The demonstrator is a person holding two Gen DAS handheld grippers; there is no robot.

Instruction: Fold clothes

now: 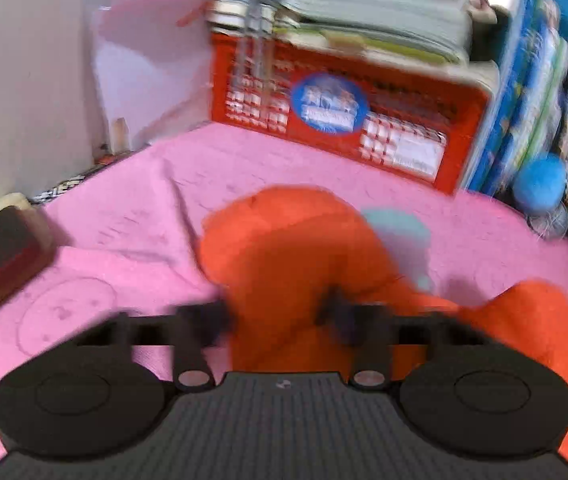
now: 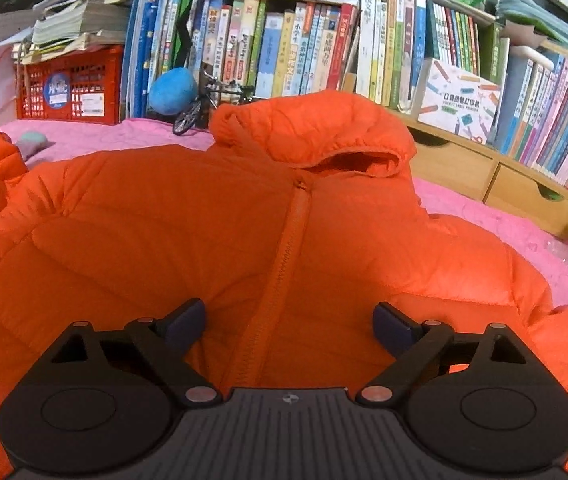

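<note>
your left gripper (image 1: pixel 280 316) pinching the orange jacket (image 1: pixel 284 256) sleeve, blurry, right gripper (image 2: pixel 288 326) spread over the zipper (image 2: pixel 284 264), hood (image 2: pixel 323 136) only there

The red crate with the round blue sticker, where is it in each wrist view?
Left wrist: the red crate fills the upper centre, behind the pink bedspread.
Right wrist: the red crate is small at upper left, left of the books.
Shared landmark: the orange hooded jacket.
</note>
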